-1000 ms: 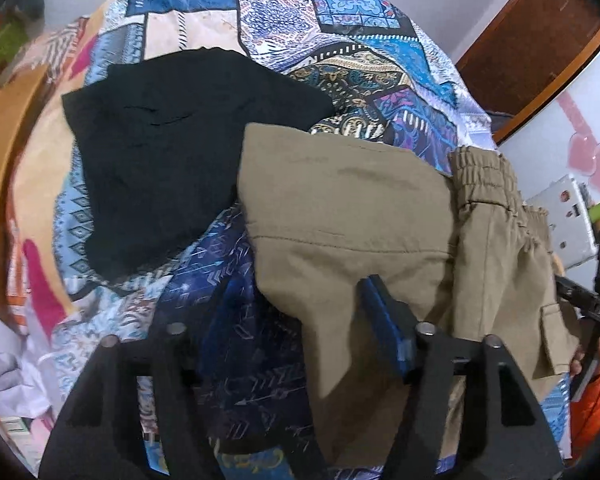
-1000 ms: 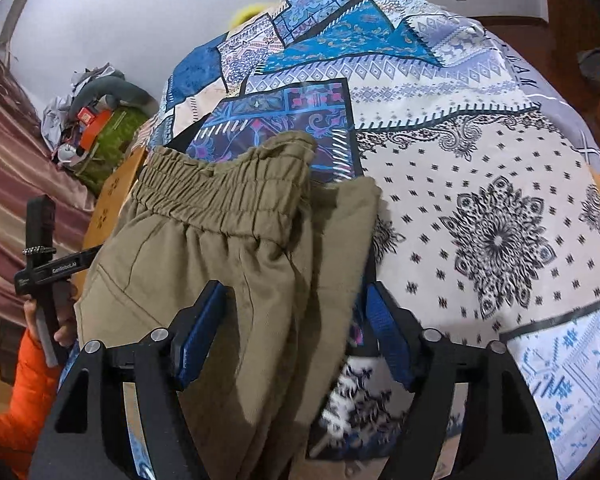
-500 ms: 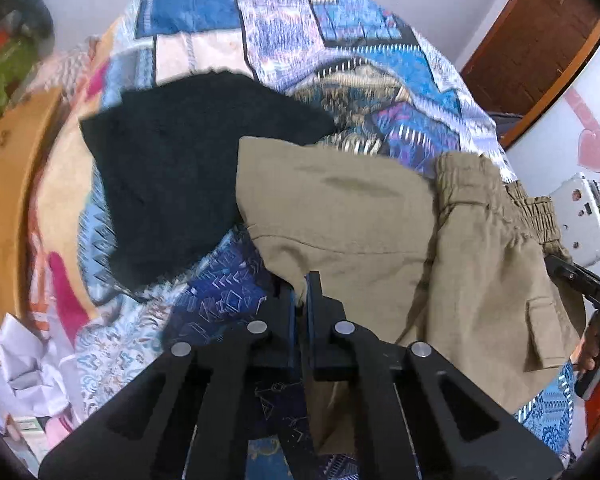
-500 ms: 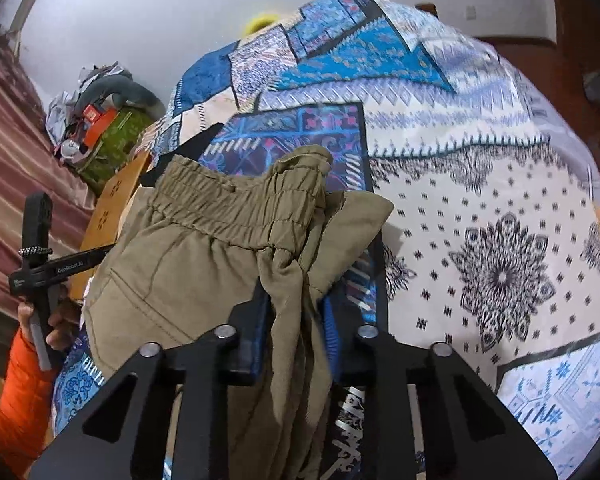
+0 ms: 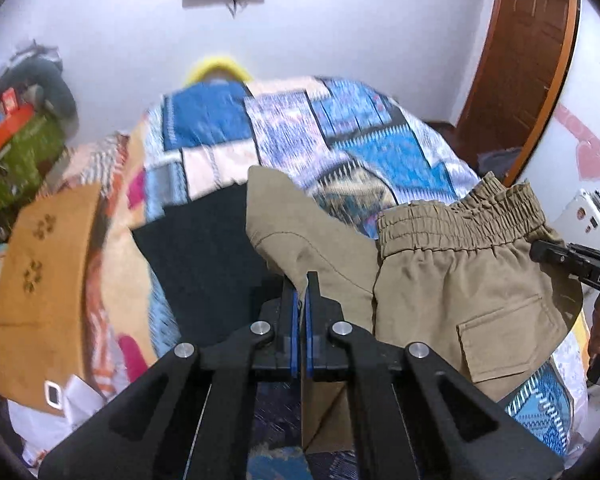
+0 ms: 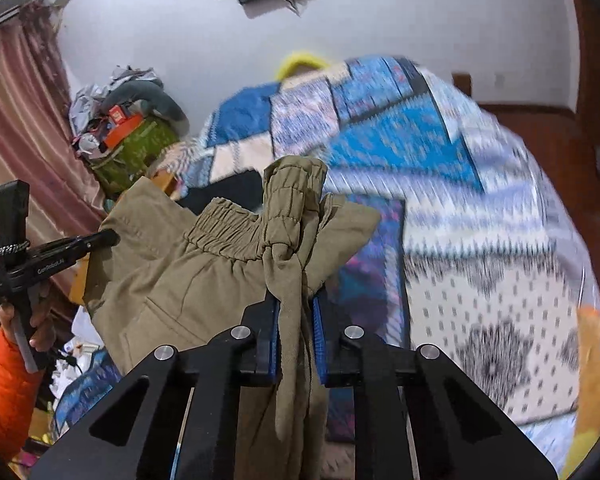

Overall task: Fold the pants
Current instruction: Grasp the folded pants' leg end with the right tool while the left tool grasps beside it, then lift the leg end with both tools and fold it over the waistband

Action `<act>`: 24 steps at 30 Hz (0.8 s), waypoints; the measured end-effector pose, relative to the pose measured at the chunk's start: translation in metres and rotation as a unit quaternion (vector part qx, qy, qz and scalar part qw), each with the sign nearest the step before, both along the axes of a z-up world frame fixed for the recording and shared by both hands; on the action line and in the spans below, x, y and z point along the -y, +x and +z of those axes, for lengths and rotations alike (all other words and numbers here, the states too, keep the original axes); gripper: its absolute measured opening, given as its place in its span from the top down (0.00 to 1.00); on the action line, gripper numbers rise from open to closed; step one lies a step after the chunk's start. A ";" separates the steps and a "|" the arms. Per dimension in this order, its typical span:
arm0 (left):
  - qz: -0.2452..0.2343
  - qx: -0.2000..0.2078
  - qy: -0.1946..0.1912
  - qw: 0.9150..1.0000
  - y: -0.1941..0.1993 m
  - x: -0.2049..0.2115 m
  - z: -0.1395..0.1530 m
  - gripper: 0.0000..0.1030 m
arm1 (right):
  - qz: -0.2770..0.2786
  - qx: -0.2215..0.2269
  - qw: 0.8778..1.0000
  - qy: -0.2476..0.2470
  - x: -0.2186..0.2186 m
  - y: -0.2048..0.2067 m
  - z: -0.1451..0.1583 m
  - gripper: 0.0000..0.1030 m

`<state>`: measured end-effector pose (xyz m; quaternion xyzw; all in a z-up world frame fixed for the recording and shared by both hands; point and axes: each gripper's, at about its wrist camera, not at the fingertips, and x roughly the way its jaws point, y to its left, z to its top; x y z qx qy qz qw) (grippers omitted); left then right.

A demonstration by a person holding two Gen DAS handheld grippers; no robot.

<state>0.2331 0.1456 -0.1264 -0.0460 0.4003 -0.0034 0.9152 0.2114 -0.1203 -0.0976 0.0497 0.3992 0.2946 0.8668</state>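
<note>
The khaki pants [image 5: 460, 280] with an elastic waistband and a flap pocket hang lifted above the patterned bed [image 5: 380, 132]. My left gripper [image 5: 300, 280] is shut on a thin edge of the khaki cloth. In the right wrist view the pants [image 6: 204, 280] are bunched, and my right gripper [image 6: 296, 300] is closing tight on a thick gathered fold near the waistband, its blue pads pressing it. Cloth droops below both grips. A hand in an orange sleeve [image 6: 4, 380] holds the left tool.
A black garment [image 5: 204, 248] lies flat on the bed behind the pants. A tan board [image 5: 40, 260] and a green bag [image 6: 140, 148] with clutter stand at the left. A wooden door [image 5: 520, 60] is at the right, a pink curtain [image 6: 20, 120] far left.
Both grippers went from open around the pants' edge to shut on the cloth. Both then rose and tilted up, lifting the pants off the bed; the wall is now in view.
</note>
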 end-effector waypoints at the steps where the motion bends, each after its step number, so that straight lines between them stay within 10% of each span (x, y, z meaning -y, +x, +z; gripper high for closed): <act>1: 0.004 0.007 0.001 1.000 0.001 -0.005 0.005 0.98 | 0.004 0.008 1.000 0.000 -0.006 0.005 0.006 0.89; 17: 0.108 0.042 0.002 0.993 0.045 -0.114 0.020 0.98 | 0.077 0.089 0.993 -0.021 -0.128 0.088 0.052 0.89; 24: 0.112 0.029 -0.031 0.993 0.050 -0.142 0.000 0.98 | 0.111 0.059 0.992 -0.020 -0.156 0.101 0.035 0.89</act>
